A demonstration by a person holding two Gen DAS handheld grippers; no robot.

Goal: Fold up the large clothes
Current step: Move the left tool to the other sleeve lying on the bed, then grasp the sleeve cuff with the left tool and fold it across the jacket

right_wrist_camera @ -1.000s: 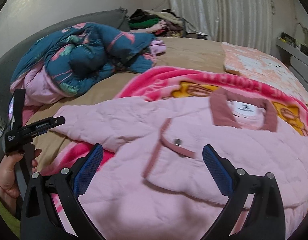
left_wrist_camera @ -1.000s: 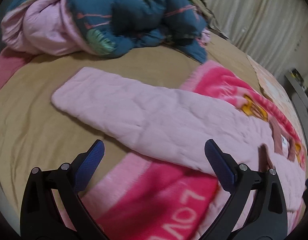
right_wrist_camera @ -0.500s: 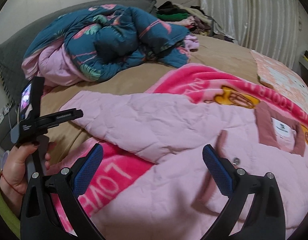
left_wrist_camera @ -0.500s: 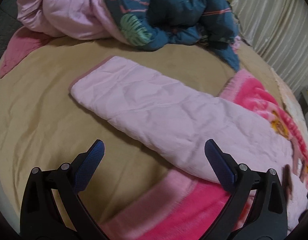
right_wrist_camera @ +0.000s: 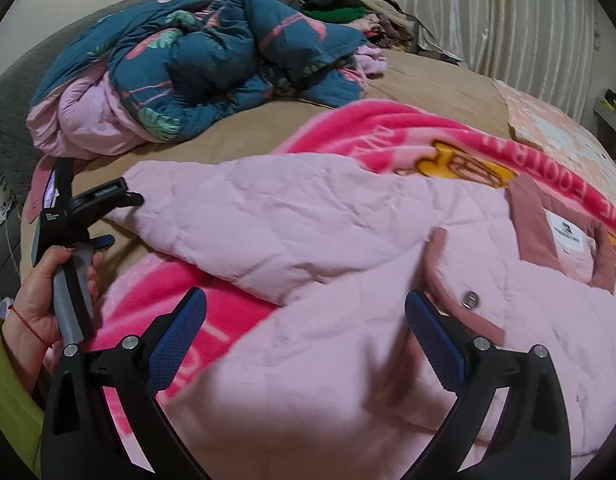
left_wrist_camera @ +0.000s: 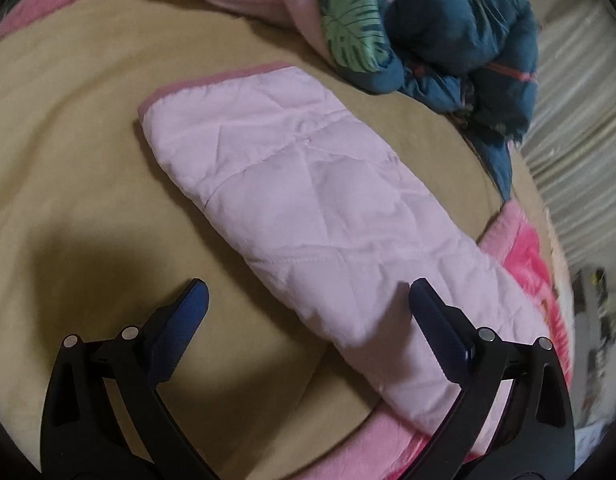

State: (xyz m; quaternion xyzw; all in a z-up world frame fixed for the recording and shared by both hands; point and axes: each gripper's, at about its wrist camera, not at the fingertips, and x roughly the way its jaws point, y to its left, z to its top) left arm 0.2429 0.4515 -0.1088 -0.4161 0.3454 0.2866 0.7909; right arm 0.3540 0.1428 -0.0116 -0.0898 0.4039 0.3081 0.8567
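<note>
Two hand-held grippers, left and right, hover jaws apart, empty. Pink jacket lies on the bed; its sleeve stretches ahead of the left, apparently not touching.

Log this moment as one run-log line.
task: fold jacket | left tool: open, over sleeve | right tool: open, over jacket front | sleeve: spread flat, unfolded

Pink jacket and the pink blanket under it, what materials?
Pink jacket: looks like thin quilted woven fabric, matte, with diamond stitch lines and creases. Pink blanket: likely plush fleece, judging by its fuzzy nap and soft printed letters.
</note>
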